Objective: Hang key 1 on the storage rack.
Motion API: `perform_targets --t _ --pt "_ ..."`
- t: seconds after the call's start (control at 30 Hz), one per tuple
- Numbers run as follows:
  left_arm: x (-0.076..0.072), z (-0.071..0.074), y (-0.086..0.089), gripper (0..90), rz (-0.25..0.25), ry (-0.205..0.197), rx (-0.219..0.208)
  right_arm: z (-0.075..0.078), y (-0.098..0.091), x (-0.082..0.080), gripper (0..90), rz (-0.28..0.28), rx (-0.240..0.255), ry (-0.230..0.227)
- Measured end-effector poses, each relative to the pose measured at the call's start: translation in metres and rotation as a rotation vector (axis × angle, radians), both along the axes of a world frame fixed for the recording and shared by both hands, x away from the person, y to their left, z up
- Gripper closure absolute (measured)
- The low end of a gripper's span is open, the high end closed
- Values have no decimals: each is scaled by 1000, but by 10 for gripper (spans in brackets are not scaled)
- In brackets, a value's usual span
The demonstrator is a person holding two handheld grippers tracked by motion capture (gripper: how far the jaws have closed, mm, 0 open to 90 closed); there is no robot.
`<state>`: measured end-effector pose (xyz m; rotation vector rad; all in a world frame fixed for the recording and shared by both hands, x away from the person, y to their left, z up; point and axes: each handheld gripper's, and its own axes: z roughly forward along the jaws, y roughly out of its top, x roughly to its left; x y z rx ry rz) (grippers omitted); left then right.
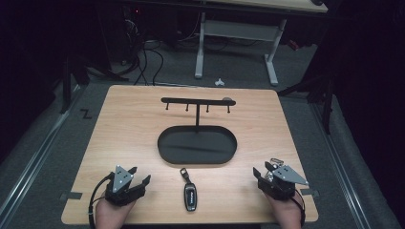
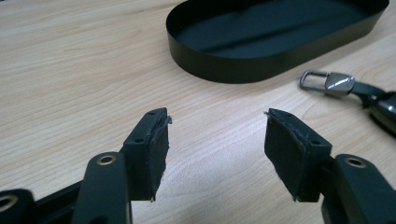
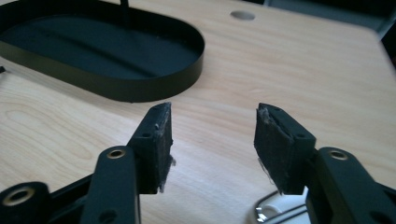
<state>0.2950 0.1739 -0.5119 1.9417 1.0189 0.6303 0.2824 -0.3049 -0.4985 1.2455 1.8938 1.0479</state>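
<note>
Black key fob (image 1: 190,194) lies flat on the table (image 1: 129,129) between my grippers, just short of the hook stand's tray (image 1: 165,152). Left gripper (image 1: 138,177) and right gripper (image 1: 261,171) rest with jaws apart and empty, flanking it for pickup, I judge.

The key fob (image 1: 190,194) lies before the tray (image 1: 197,160), between left gripper (image 1: 134,177) and right gripper (image 1: 262,171); a small thing, perhaps a ring (image 1: 276,161), lies beside the right gripper.

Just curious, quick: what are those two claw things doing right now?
Left gripper: open, holding nothing.
Right gripper: open, holding nothing.
</note>
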Motion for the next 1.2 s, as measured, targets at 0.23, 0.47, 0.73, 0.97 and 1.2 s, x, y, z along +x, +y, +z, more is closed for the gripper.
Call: perform_targets --t 0.23,0.47,0.73,0.97,1.2 --pt "0 1 -6 407 -19 -8 14 -3 2 1 426 26 -9 10" --pt "-3 1 -16 486 -71 2 24 -5 0 -1 418 19 -7 18" --pt "-16 -2 -49 756 -221 72 51 -10 -2 3 423 -5 -5 44" --pt "-28 -10 -88 840 -326 107 106 -10 -7 2 433 -12 24 57" --pt "-31 -11 -100 856 -366 112 108 -12 -7 3 439 -1 33 74"
